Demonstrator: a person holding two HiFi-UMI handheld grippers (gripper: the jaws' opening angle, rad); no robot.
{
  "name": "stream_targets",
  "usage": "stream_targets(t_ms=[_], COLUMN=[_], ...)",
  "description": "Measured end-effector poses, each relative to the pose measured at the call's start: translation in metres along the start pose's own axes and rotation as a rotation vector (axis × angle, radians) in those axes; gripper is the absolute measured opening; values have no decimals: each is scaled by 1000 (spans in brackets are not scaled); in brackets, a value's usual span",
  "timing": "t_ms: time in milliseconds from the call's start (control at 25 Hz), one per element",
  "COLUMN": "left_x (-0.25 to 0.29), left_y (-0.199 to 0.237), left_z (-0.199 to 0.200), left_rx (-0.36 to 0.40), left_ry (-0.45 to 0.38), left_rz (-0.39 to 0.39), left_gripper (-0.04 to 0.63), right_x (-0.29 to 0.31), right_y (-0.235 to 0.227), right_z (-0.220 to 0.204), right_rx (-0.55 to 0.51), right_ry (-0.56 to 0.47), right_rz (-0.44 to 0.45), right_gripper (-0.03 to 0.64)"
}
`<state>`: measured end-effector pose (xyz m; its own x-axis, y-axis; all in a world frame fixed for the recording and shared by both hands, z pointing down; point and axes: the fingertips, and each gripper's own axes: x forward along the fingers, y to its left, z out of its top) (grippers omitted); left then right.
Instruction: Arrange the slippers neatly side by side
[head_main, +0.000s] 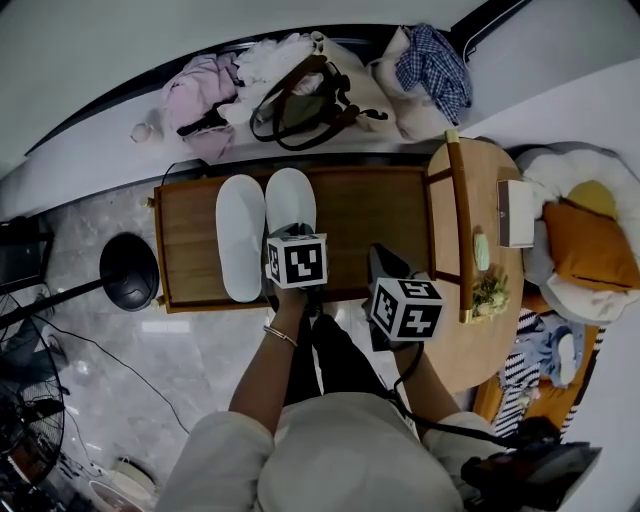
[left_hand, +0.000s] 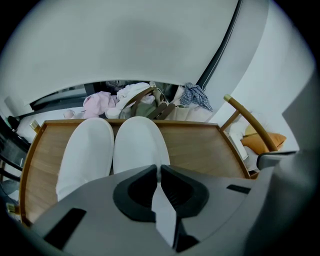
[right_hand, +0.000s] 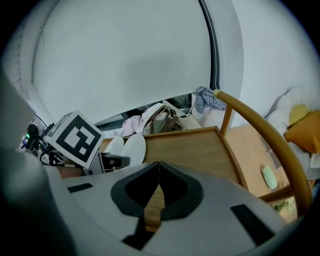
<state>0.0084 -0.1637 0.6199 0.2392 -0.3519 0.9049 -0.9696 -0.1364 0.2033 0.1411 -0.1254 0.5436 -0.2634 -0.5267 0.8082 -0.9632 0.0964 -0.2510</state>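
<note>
Two white slippers lie side by side, toes pointing away, on the left half of a low wooden tray table. The left slipper lies free. At the heel of the right slipper is my left gripper, under its marker cube; its jaws are closed with white slipper material showing between them. My right gripper hangs shut and empty over the table's near right edge, with bare wood showing through its gap; its cube is right of the left one. Both slippers show small in the right gripper view.
Bags and a heap of clothes sit on the ledge behind the table. A round wooden side table with a white box stands at the right, orange cushion beyond. A black fan base is on the floor at left.
</note>
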Motion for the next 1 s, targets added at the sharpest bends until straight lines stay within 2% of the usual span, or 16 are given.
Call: stream_targets(t_ms=[560,1000], left_x=[6,2], left_y=[4,3], left_z=[-2,1], left_rx=[-13,-41], left_ry=[-7,-26], left_rz=[-9,-34], left_gripper=[37,71], right_x=[4,1], right_y=[-3,-4], right_z=[-7,-2], right_rx=[8,10], right_ry=[15,-1], right_rz=[-11,-18], right_gripper=[34,34])
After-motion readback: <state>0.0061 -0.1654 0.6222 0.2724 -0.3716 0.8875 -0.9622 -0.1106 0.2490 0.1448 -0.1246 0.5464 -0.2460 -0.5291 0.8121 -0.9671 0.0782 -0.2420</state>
